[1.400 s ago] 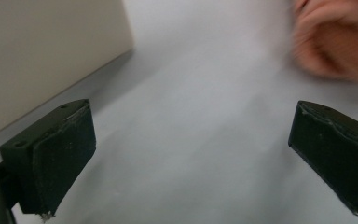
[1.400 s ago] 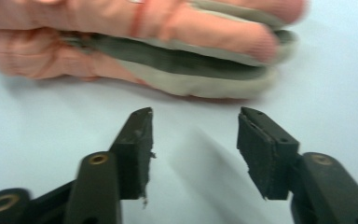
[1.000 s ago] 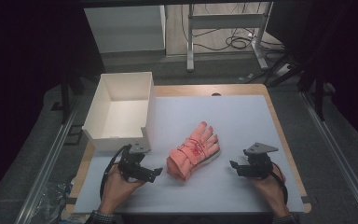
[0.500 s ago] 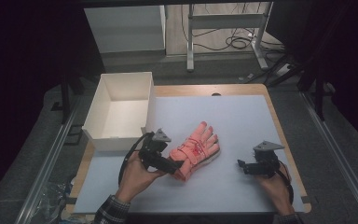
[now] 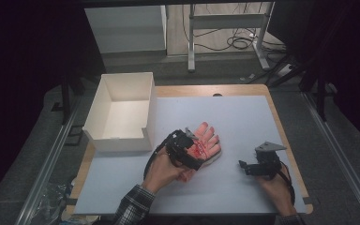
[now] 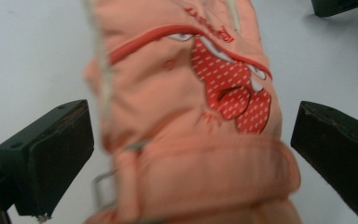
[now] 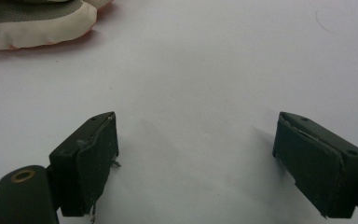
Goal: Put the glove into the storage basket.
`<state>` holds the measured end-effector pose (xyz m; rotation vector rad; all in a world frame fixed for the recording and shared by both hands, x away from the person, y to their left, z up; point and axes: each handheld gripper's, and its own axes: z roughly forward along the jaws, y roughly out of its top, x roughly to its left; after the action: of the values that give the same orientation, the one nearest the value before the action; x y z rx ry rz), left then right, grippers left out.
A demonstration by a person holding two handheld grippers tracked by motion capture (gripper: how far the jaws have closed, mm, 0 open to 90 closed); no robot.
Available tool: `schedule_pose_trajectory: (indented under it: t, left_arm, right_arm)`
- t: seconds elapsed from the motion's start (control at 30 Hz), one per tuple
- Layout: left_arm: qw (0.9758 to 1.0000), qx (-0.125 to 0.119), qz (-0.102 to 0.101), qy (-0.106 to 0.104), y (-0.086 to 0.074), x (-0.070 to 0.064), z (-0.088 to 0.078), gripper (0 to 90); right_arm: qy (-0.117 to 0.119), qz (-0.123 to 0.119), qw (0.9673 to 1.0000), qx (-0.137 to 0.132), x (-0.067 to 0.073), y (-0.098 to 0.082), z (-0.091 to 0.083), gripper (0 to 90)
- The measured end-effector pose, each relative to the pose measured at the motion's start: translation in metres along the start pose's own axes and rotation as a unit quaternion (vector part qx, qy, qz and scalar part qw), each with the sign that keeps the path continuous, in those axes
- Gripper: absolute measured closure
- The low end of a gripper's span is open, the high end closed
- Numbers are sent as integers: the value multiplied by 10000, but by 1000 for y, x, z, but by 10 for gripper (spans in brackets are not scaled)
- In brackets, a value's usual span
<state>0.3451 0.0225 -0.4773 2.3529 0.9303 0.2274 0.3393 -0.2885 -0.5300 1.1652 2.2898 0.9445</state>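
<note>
High view: the white box (image 5: 122, 112) at ten o'clock holds nothing, while the orange glove (image 5: 205, 145) lies mid-table — fingers toward one o'clock — its cuff between the left gripper's (image 5: 187, 157) wide, unclosed jaws; the right gripper (image 5: 244, 166) gapes empty.

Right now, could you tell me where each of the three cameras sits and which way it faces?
High view: fixed above the person's side, looking forward and down on the table, white box and glove; both forearms enter from below, with left tongs and right tongs.
Left gripper view: rides the left tongs, looking along open jaws that straddle the glove.
Right gripper view: rides the right tongs, open over the bare sheet.
Shared: the glove, whose edge sits top left in the right gripper view.
</note>
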Motion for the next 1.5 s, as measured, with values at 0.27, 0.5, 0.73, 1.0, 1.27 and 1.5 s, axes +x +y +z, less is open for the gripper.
schedule_pose_trajectory:
  t: [0.27,0.5,0.73,1.0,1.27,1.5]
  left_arm:
    - [9989,409,34,213,-6,0,27,0]
    - [9983,567,60,72,-13,2,39,37]
    - [9976,694,-13,24,-13,-1,39,186]
    - [9983,572,-46,-109,-15,2,31,461]
    - [9984,393,-191,-365,-15,12,24,542]
    - [9990,286,-116,-336,-5,16,15,540]
  right_arm:
    - [-3,-8,10000,2,0,0,0,144]
    - [-7,-15,10000,2,0,0,0,143]
    - [-13,-19,10000,2,0,0,0,143]
    - [-18,-21,10000,1,0,0,0,143]
    - [-14,-22,10000,1,0,0,0,143]
    - [-14,-22,10000,-1,0,0,0,143]
